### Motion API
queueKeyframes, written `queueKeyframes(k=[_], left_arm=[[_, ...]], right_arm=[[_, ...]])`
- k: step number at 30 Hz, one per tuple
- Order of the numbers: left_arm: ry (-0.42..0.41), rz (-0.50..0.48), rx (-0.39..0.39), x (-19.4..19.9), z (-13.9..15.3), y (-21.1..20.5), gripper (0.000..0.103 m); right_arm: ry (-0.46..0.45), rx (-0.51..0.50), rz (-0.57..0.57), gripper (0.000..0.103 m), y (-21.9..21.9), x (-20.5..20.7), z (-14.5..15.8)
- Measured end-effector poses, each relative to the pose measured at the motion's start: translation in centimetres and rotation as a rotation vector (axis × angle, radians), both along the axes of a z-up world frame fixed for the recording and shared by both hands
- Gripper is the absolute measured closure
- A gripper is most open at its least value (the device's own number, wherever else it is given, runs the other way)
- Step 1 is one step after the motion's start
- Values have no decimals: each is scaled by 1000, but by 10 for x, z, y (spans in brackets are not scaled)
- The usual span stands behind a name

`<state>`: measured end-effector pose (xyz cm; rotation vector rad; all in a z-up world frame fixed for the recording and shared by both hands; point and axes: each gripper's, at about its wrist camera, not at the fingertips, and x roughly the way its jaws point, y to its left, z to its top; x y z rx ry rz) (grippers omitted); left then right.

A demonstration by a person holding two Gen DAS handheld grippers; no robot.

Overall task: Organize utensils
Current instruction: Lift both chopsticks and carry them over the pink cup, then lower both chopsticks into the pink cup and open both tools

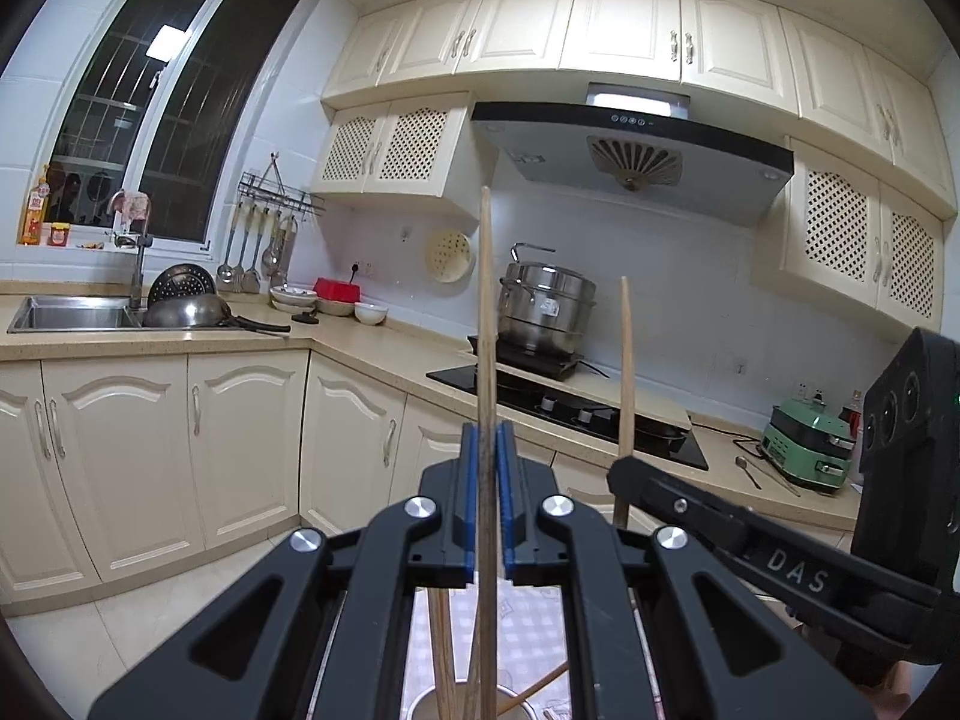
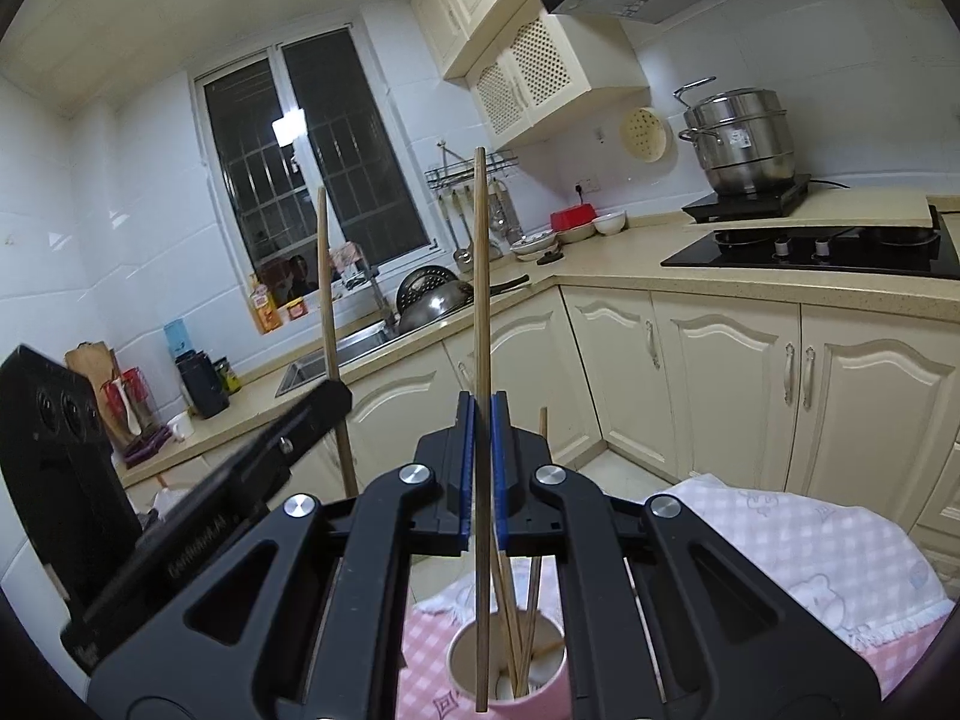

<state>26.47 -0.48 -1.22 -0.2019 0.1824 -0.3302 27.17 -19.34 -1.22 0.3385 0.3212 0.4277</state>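
- Left tool (image 1: 487, 438): blue pads clamped on one upright chopstick (image 1: 486, 324); its top end points to 12 o'clock
- Right tool (image 2: 482, 414): clamped on a second chopstick (image 2: 480, 312), upright above the pink cup (image 2: 510, 669)
- Cup: holds more chopsticks; stands on the checked cloth (image 2: 780, 546) at 6 o'clock

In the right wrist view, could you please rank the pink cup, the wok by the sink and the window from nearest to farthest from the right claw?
From the right claw:
1. Pink cup, just below it on the checked cloth.
2. Wok, beside the sink across the floor.
3. Window, behind the sink on the far wall.
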Motion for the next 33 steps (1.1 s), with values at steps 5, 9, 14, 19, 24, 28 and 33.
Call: queueKeyframes(k=[5, 9, 14, 19, 24, 28, 33], left_arm=[[7, 4, 4, 6, -17, -2, 97], [24, 4, 13, 13, -29, -4, 97], [51, 9, 23, 21, -46, -5, 97], [81, 13, 45, 24, -62, -5, 97], [80, 21, 57, 15, -58, 0, 72], [75, 40, 21, 2, -48, 18, 15], [84, 63, 46, -17, -38, 26, 8]], right_arm=[[4, -21, -15, 97, 4, 12, -12], [20, -24, -14, 97, 8, 19, -24], [48, -48, -5, 97, 12, 24, -39], [81, -61, 10, 96, 14, 26, -47], [93, -66, -19, 68, 8, 19, -41], [71, -4, -66, 18, -15, 10, -29], [45, -14, -92, 6, -27, -5, -15]])
